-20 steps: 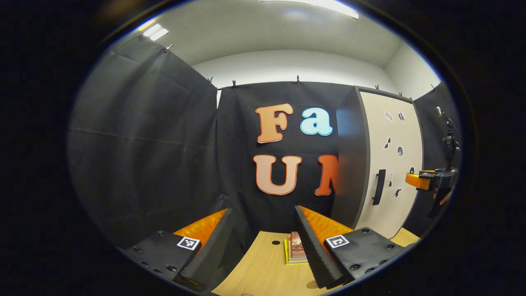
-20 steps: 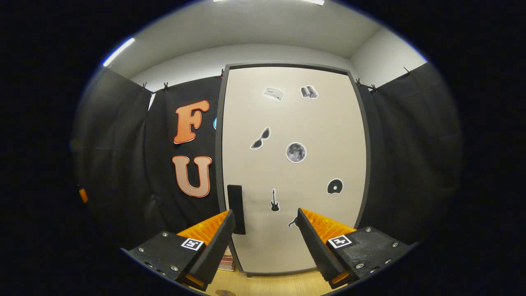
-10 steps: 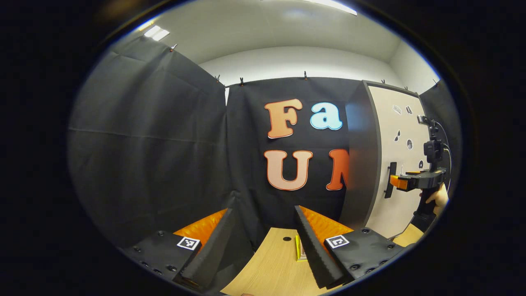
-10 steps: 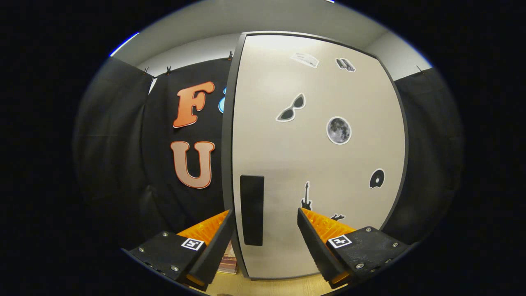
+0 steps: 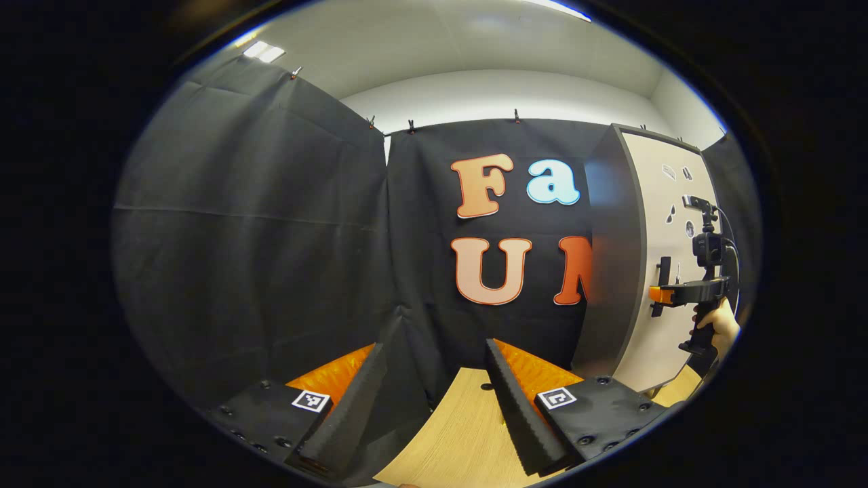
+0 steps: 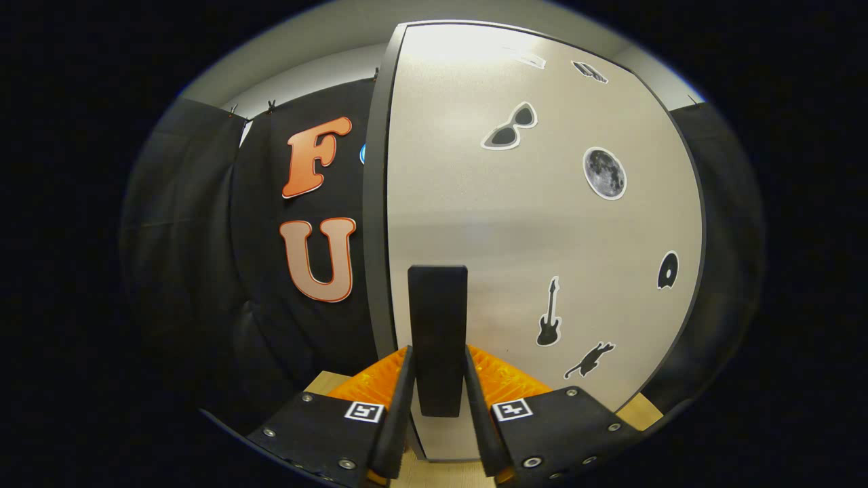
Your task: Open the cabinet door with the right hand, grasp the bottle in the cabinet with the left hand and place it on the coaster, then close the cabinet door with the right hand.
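At the cabinet's front, your right hand-held gripper (image 6: 437, 423) has its two fingers closed in on the black handle (image 6: 437, 339), one on each side of the bar's lower end; they look to be touching it, so treat this as a grasp on the handle. That bar stands upright near the left edge of the pale cabinet door (image 6: 542, 224), which is shut. From the left gripper view you can see the same hand-held gripper (image 5: 661, 295) at the handle (image 5: 663, 274), with your hand (image 5: 712, 329) on its grip.

Expect the handle to be rigid and smooth, probably a little slippery, so keep the pinch square on its flat sides. The door itself is a stiff panel that will likely swing on hinges at its far right edge; pull in an arc, not straight back, or the fingers may slide off.

Your left hand-held gripper (image 5: 434, 407) is released, fingers wide apart, holding nothing above the wooden counter (image 5: 454, 440). The bottle sits behind the closed door, so its weight and surface cannot be judged.
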A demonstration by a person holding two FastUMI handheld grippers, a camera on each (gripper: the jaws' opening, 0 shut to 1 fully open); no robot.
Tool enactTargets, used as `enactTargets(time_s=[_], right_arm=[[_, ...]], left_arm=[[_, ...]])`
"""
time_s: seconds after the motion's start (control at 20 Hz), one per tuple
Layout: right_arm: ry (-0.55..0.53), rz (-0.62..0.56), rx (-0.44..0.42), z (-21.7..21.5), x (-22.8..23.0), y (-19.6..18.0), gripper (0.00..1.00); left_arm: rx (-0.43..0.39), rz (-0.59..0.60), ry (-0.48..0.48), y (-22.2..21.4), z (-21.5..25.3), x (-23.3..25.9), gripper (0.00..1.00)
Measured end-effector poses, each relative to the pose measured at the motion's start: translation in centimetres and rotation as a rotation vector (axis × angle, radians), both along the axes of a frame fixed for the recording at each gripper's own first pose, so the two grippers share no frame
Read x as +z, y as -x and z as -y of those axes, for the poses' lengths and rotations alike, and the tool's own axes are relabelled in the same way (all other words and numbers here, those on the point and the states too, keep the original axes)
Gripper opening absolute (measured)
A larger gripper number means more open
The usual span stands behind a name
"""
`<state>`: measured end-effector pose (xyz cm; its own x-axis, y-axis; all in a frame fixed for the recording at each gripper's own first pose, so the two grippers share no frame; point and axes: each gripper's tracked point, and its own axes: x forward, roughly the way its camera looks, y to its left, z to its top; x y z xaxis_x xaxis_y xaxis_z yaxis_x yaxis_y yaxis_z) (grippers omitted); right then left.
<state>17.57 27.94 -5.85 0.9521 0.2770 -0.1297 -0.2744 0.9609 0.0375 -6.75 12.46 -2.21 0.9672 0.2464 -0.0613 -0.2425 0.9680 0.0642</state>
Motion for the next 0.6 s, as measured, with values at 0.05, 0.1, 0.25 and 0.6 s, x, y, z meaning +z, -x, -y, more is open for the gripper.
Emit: enactTargets(time_s=[0.05, 0.1, 0.25, 0.6], right_arm=[[-0.003, -0.002, 0.002, 0.0, -0.1, 0.1, 0.37], [-0.004, 0.001, 0.006, 0.1, 0.0, 0.1, 0.35], [0.0, 0.0, 0.02, 0.1, 0.0, 0.5, 0.31], [-0.031, 0.062, -0.004, 1.7, 0.8, 3.1, 0.23]], left_arm=[[0.002, 0.0, -0.002, 0.0, -0.1, 0.0, 0.95], [0.004, 0.001, -0.002, 0.0, -0.2, -0.1, 0.96], [0.005, 0.002, 0.006, -0.1, -0.2, -0.1, 0.95], [-0.005, 0.011, 0.002, 0.3, 0.5, -0.1, 0.95]])
